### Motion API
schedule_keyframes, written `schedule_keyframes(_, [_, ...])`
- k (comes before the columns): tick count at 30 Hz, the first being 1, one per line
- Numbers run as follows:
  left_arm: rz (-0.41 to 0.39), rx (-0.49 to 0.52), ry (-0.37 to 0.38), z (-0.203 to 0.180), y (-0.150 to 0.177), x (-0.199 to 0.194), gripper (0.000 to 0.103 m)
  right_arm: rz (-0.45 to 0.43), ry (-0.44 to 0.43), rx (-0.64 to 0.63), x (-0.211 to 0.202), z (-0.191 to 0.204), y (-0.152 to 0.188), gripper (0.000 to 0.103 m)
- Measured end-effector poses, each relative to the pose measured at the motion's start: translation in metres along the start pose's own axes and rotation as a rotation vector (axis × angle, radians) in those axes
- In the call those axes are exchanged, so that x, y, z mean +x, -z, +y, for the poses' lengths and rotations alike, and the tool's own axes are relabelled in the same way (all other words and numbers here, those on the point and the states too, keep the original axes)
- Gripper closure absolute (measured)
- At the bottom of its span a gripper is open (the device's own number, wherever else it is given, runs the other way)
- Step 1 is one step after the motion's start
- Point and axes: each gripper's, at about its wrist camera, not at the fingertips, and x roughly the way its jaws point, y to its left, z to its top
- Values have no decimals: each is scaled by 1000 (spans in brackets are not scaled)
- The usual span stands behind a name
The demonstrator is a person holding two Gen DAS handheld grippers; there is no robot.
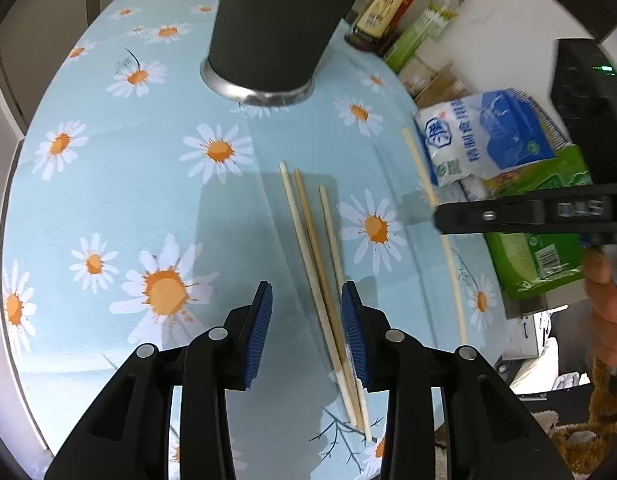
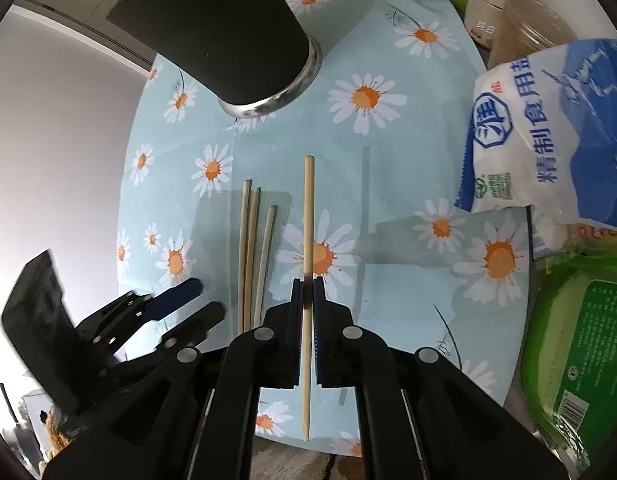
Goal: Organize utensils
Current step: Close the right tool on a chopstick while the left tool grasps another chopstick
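Observation:
Three wooden chopsticks (image 1: 316, 264) lie side by side on the daisy tablecloth; they also show in the right wrist view (image 2: 252, 256). My left gripper (image 1: 306, 328) is open, low over the cloth, its jaws straddling their near ends. My right gripper (image 2: 307, 292) is shut on a fourth chopstick (image 2: 308, 216) and holds it above the cloth; this chopstick shows in the left wrist view (image 1: 418, 164) too. A tall black cup with a metal base (image 1: 268, 28) stands at the back, also in the right wrist view (image 2: 228, 36).
A blue-and-white salt bag (image 1: 484, 132), green packages (image 1: 536, 256) and sauce bottles (image 1: 384, 8) crowd the right side. The cloth's round edge (image 2: 126, 200) drops off at the left.

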Motion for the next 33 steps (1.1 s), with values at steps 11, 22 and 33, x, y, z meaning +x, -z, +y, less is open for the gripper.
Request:
schedule_keyframes(11, [73, -6, -130, -14, -10, 21, 85, -9, -82, 2, -8, -18, 10, 97])
schedule_keyframes(22, [130, 33, -268, -32, -21, 36, 92, 6, -134, -17, -7, -27, 11, 97])
schedule_keyframes(33, [222, 50, -304, -35, -33, 45, 92, 11, -171, -37, -10, -31, 12, 97])
